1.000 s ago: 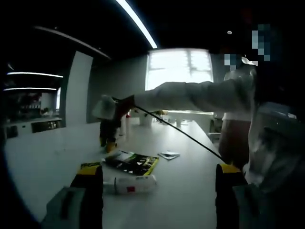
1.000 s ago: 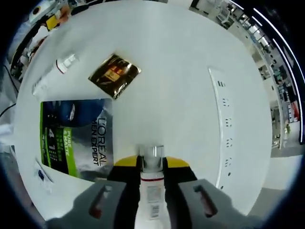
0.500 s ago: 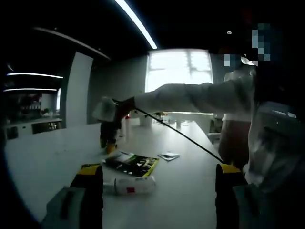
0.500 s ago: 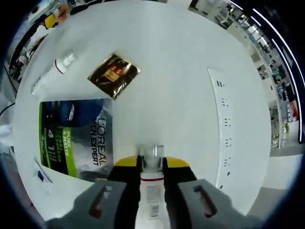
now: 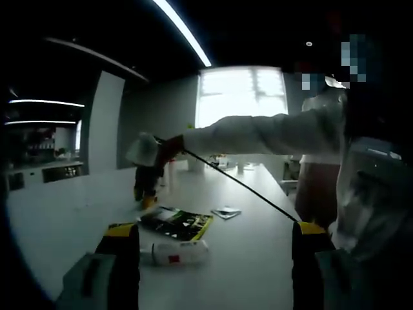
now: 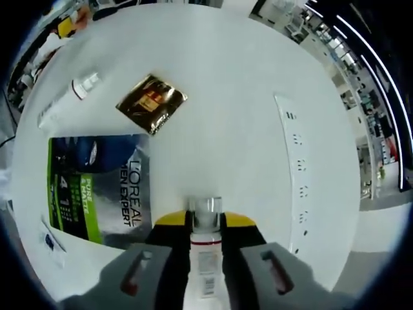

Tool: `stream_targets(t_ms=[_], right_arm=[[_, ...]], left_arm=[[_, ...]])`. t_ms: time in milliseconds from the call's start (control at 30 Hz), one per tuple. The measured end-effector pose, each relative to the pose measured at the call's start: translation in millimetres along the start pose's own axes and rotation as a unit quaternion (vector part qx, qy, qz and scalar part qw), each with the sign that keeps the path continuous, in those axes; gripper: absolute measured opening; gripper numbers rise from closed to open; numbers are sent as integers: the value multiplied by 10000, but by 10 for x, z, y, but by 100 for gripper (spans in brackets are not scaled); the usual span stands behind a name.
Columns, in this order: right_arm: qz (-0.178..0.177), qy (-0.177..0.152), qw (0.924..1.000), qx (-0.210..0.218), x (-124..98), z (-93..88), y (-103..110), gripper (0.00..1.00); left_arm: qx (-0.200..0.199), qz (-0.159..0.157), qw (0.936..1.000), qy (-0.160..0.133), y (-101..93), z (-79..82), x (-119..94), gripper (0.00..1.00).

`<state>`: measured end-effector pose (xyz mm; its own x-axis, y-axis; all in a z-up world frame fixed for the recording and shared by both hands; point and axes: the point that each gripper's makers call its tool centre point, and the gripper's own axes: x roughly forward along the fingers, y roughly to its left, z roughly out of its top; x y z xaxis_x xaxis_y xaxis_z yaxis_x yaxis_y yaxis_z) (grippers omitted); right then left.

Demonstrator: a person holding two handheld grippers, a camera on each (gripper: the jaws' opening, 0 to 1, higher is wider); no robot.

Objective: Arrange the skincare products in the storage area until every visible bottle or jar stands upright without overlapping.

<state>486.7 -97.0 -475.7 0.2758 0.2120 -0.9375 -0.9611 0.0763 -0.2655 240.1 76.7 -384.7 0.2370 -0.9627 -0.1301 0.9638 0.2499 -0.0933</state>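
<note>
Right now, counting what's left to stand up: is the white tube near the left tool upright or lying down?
Lying down: the white tube rests lengthwise on the table.

The left gripper view is dim and backlit. Most light is supplied by a large bright window (image 5: 240, 95) at the far wall, which is blown out to near white, and by a long white ceiling light strip (image 5: 182, 33) overhead. A soft sheen is cast along the pale grey tabletop (image 5: 251, 258), while near things are left murky and slightly blurred. The right gripper view is far brighter: the round white table surface (image 6: 226, 97) is evenly lit and close to overexposed, with faint glare on a crinkled gold foil sachet (image 6: 150, 103). Strong fisheye bending is seen towards the edges of both views, where detail is smeared.
</note>
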Motion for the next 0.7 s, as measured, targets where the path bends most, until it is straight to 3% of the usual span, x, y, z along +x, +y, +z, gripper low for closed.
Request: stream_targets(t_ms=[200,433,600,700], right_arm=[[-219,-114,9997,68,-19,-7,-6,15],[-501,-509,9971,265,-120,27,-2,15],[-796,-1045,9896,592,-262,114,-61,15],[-902,-1203,9860,715,-322,92,-68,15]], left_arm=[[35,-17,10000,25,-31,18,19,100],[63,-24,10000,17,-61,29,34,100],[87,-39,10000,3,-75,52,50,100],[102,-50,9999,7,-80,61,55,100]])
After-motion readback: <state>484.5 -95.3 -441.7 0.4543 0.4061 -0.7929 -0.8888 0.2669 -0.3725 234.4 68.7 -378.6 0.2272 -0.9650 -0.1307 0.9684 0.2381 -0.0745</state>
